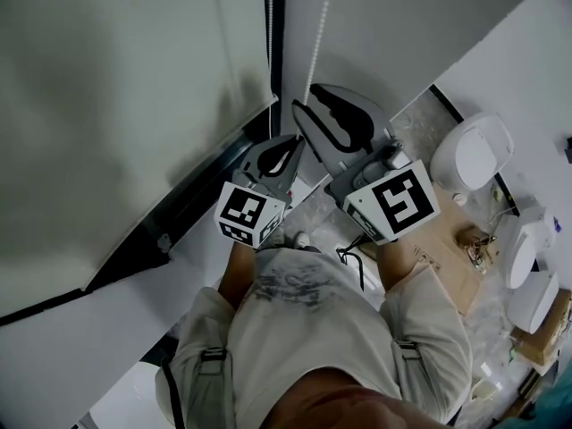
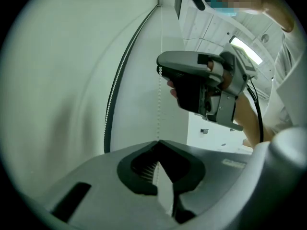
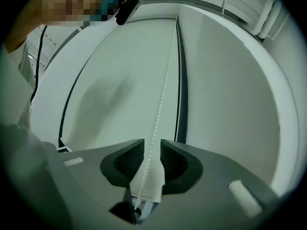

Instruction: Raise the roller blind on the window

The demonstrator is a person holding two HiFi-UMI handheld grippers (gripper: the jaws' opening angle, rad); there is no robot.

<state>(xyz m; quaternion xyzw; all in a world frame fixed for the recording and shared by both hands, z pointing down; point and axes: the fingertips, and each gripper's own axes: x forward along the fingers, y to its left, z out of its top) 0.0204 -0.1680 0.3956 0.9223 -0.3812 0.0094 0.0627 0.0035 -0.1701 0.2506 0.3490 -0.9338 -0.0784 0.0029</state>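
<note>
In the head view the bead chain (image 1: 320, 25) runs off the top edge, and lower down it is lost behind my right gripper (image 1: 306, 98). In the left gripper view it ends where the shut jaws of my left gripper (image 2: 158, 142) meet, and whatever hangs below is hidden. In the right gripper view it drops between parted jaws into shadow. The clutter (image 1: 478, 247) at the head view's right is too small to name.

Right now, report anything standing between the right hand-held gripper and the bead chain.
Nothing visible does. The bead chain already runs through the gap between the parted jaws of the right hand-held gripper, which do not press on it.
</note>
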